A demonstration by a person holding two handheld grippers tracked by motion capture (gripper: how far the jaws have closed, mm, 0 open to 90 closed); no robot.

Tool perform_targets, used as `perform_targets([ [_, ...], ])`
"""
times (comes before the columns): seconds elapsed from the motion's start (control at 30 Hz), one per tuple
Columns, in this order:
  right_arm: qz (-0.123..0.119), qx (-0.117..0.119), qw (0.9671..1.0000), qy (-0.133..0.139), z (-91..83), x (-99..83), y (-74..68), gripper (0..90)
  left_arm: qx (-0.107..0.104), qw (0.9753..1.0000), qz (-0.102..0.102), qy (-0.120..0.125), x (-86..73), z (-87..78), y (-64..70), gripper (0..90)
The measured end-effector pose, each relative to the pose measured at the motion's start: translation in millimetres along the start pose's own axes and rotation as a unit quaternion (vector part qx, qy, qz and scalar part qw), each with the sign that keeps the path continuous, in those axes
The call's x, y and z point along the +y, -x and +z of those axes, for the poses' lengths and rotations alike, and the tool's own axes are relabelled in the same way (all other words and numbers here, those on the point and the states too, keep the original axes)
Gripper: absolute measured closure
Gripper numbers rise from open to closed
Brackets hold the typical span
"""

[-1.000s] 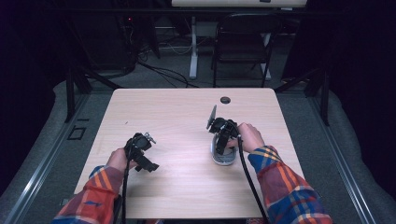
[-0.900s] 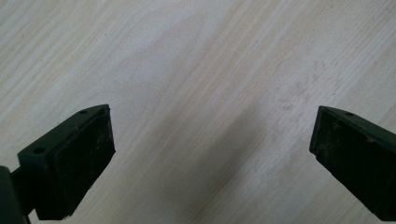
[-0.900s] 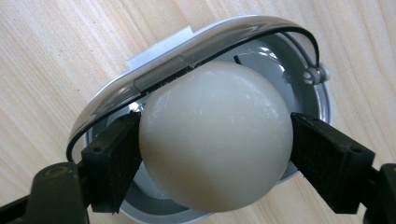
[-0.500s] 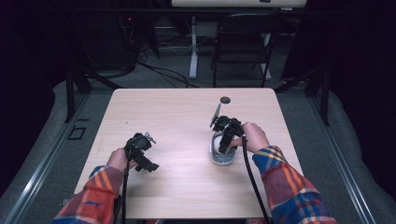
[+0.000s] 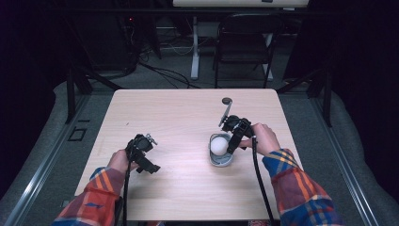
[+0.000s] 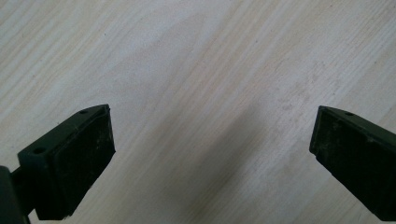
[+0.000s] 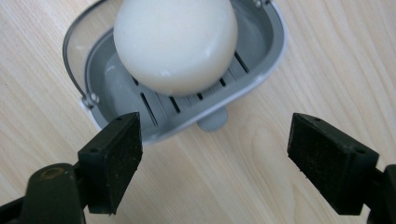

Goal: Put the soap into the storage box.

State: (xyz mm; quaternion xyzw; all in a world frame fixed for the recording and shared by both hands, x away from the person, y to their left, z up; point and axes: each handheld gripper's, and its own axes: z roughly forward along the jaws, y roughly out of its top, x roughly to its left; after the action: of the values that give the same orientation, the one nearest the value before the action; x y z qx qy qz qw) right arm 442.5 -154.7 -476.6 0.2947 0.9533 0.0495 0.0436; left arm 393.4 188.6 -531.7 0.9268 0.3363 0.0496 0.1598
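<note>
Currently, a white round soap bar [image 7: 175, 44] is seated in a grey soap dish [image 7: 261, 51], which stands on the table [image 5: 179, 113] toward its right edge, roughly midway between the near and far edges. The right gripper [image 7: 215, 161] is held just beside the dish on its near-right side, with the jaws spread wide and nothing between them. Placement of the soap in the dish is judged complete, since the bar rests on the slotted floor and is touched by neither jaw. The left gripper [image 6: 210, 158] is held over bare table near the left part of the near edge, its jaws likewise wide and empty. A small dark disc [image 5: 227, 100] lies near the far edge, well apart from the dish. What is left is judged to be withdrawal of the right gripper.
</note>
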Motion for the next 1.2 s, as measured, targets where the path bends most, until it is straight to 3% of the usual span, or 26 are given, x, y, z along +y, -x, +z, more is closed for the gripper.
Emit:
perform_targets([
  [0.67, 0.064, -0.015, 0.9976, 0.021, -22.2, -71.1, 23.0, 14.2, 0.0, 1.0, -0.002, -0.001, 0.4, 0.4, -0.1, 0.0],
  [1.2, 0.114, -0.024, 0.993, 0.016, -18.6, -122.3, 33.0, 10.8, 0.002, 1.0, -0.001, -0.002, 0.7, 1.0, 0.1, 0.0],
])
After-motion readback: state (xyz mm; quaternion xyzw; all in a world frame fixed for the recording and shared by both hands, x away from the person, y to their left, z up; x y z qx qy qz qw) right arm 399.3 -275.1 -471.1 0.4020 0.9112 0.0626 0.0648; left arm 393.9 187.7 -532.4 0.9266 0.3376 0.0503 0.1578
